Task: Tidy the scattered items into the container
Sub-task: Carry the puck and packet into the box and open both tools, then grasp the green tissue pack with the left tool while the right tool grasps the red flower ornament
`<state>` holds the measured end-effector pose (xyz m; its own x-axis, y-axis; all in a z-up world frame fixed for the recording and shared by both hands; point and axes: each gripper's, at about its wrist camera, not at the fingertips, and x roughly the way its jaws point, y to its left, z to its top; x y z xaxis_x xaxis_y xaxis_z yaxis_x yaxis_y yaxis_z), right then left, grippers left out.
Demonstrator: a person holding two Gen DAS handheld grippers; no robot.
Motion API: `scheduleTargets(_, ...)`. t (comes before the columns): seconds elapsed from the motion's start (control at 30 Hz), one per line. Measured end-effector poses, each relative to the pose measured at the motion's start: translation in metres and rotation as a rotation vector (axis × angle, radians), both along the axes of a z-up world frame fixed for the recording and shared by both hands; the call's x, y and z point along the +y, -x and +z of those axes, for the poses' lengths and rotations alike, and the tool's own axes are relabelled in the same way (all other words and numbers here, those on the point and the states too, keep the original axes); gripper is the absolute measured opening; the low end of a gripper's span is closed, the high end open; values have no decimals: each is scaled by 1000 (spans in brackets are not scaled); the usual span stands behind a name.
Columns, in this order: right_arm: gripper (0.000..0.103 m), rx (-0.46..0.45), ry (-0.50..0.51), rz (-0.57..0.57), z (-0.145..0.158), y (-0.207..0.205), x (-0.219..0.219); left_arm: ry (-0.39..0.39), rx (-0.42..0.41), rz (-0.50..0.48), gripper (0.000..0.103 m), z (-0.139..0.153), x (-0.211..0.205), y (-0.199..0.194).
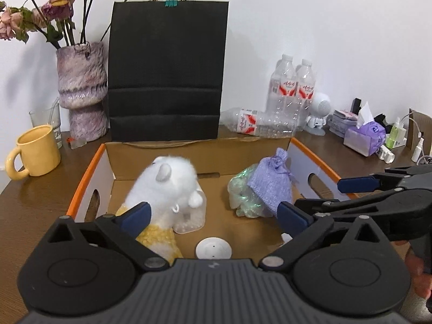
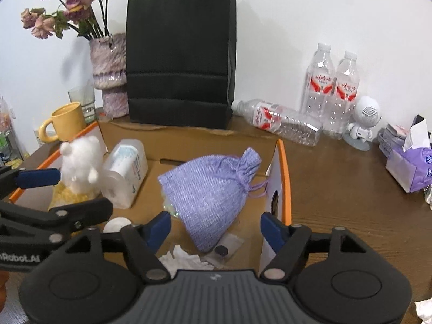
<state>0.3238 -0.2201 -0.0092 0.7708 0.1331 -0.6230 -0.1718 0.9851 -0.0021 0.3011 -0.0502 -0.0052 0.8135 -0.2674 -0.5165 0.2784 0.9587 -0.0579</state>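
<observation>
Both grippers hang over the orange-rimmed cardboard box (image 2: 283, 167) with jaws released and nothing between the pads. Just ahead of the right gripper (image 2: 216, 228) lies the lilac woven drawstring pouch (image 2: 213, 197), resting on the box floor over a crinkly iridescent wrapper (image 1: 240, 191). Ahead of the left gripper (image 1: 213, 216), nearer its left finger, sits the fluffy white plush toy (image 1: 167, 186). Both look soft, light and squashy; I would pinch the pouch at its gathered neck. A small white disc (image 1: 214, 249) lies below the left jaws, perhaps plastic.
</observation>
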Motion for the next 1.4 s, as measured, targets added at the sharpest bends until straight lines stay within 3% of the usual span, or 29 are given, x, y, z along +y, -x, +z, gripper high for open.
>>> scheduleTargets(0.3, 81, -61, -5, 0, 18, 19, -6, 48, -60, -6, 103, 18, 10, 36)
scheduleTargets(0.47, 83, -128, 11, -1, 31, 49, -16, 73, -110, 8, 103, 24, 24, 67)
scheduleTargets(0.67, 84, -177, 25, -2, 31, 94, -36, 51, -92, 11, 103, 14, 36, 97)
scheduleTargets(0.9, 84, -121, -18, 31, 5, 119, -45, 13, 2, -28, 103, -19, 25, 112)
scheduleTargets(1.1, 84, -61, -42, 20, -29, 114, -41, -51, 51, -55, 103, -43, 5, 109)
scheduleTargets(1.23, 84, -10, -127, 17, -43, 104, -44, -94, 67, -64, 102, -55, -6, 106)
scheduleTargets(1.33, 81, -5, -135, 14, -48, 101, -42, -95, 88, -74, 95, -62, -12, 102)
scheduleTargets(1.4, 78, -9, -119, 28, -50, 101, -39, -89, 112, -79, 83, -66, -13, 97)
